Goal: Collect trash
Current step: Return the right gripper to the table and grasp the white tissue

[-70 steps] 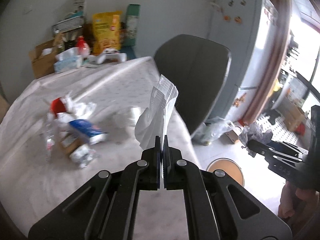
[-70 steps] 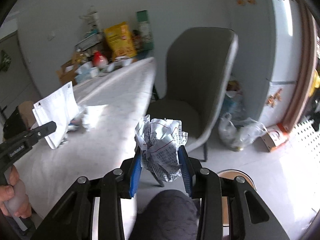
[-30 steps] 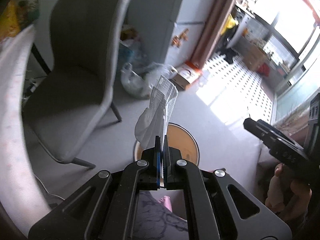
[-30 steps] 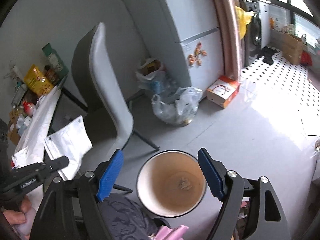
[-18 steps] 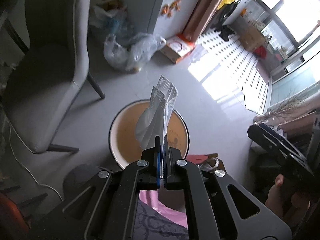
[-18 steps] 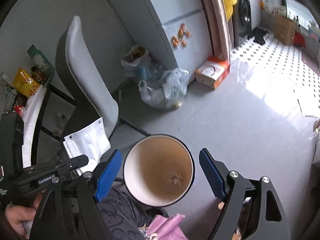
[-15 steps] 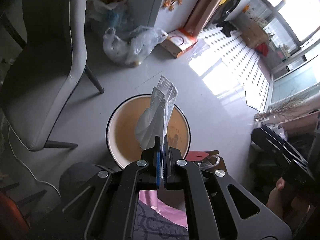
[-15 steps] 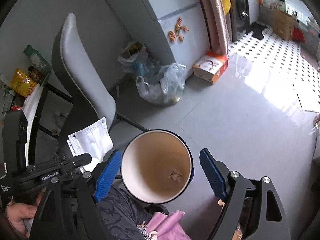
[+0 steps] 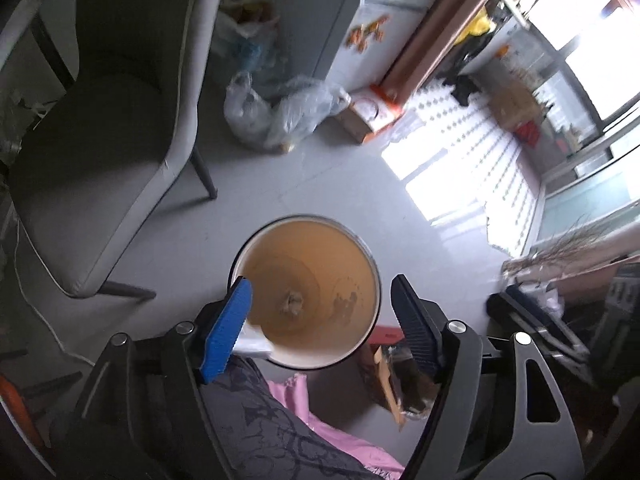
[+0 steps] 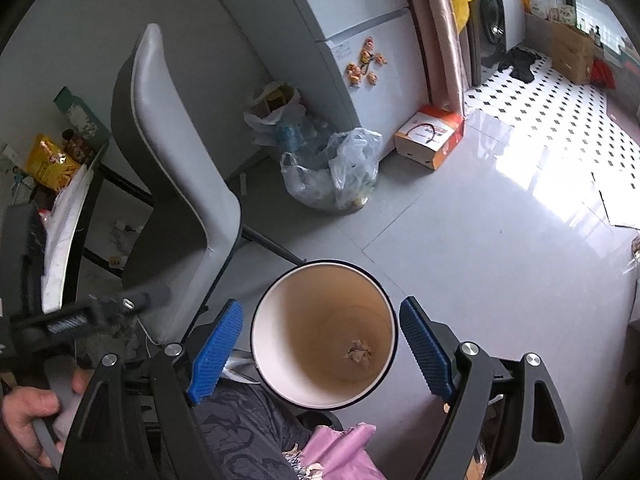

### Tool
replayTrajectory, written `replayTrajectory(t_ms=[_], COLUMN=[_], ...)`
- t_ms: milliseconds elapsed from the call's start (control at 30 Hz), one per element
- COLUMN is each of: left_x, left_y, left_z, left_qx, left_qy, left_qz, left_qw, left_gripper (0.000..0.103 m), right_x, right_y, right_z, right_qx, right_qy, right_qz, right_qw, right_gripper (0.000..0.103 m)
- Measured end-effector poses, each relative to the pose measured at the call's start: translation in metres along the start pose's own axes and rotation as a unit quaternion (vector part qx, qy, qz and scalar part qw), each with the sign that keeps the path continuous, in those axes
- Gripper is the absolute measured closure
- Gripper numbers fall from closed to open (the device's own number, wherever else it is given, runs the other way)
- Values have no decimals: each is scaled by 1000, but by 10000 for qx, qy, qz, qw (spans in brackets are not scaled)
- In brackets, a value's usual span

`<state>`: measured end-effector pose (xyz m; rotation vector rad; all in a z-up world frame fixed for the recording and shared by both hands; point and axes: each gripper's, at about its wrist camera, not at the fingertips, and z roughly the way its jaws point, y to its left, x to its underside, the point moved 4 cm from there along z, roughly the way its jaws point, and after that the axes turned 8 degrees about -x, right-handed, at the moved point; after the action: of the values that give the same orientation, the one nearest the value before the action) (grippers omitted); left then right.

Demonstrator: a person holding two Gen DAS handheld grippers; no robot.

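Below, bin (image 9: 362, 350) rim between opening left gripper (image 9: 318, 322) fingers

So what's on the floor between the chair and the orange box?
Clear plastic bags stuffed with rubbish sit on the floor between the grey chair and the orange box, in front of the fridge. The right wrist view shows it best.

Grey tiled floor (image 10: 460, 264); on it: 1 round bin (image 10: 325, 334), 1 grey chair (image 10: 176, 184), clear plastic bags (image 10: 340, 172), 1 orange-and-white carton (image 10: 430, 136).
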<state>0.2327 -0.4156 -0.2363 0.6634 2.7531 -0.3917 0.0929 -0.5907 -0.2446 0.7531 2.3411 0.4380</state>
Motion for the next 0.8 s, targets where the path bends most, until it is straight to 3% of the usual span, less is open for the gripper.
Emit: replayTrajectory(t_ms=[167, 333, 400, 500, 633, 800], left_x=[-1, 2, 3, 7, 14, 27], left_y=[12, 26, 34, 50, 74, 113], left_z=[-36, -68, -89, -118, -156, -205], left_qx=[382, 438, 436, 346, 120, -338], left_qy=[-294, -553, -758, -1093, -1523, -2132], left_qz=[-152, -270, -368, -478, -694, -1019], left_qw=[9987, 9971, 9955, 9923, 9858, 9711], left_gripper=[40, 39, 38, 38, 28, 14], right_x=[3, 4, 3, 0, -4, -10], right_y=[16, 33, 42, 57, 88, 138], right_z=[-1, -1, -4, -7, -14, -28], right_qx=[-22, -61, -95, -135, -174, -351], right_qy=[-9, 33, -30, -117, -251, -566], right_qz=[-157, -300, -350, -475, -723, -1163], right_qw=[9999, 9995, 9993, 9987, 9969, 9910], right_gripper=[22, 20, 11, 8, 8, 7])
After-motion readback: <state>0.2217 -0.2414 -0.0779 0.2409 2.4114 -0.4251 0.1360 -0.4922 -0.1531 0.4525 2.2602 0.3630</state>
